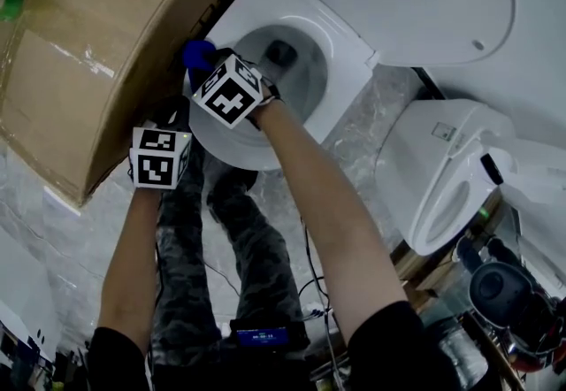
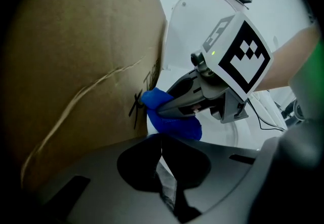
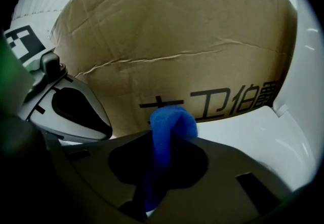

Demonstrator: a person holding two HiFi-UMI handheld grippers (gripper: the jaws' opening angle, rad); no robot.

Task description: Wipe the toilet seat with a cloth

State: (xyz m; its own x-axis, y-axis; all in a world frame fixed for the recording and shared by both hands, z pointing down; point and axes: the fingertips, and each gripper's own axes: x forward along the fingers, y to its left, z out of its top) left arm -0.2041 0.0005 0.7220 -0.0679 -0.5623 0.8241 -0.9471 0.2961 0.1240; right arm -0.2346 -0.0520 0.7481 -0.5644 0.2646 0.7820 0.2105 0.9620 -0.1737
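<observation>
Right tongs (image 2: 163, 110) clamped on blue cloth (image 3: 171, 119) at rim of toilet seat (image 1: 232, 140), beside cardboard box (image 1: 106, 44); left tongs (image 2: 161, 147) closed, empty. Risk: cloth snagging on box, pulling from grip.

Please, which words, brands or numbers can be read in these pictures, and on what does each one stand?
"卫伯": black print on the cardboard box, right gripper view; its neighbour characters are hidden or cut off.
Box print in the other views: too blurred to read.
Sticker on the second toilet: too small.
</observation>
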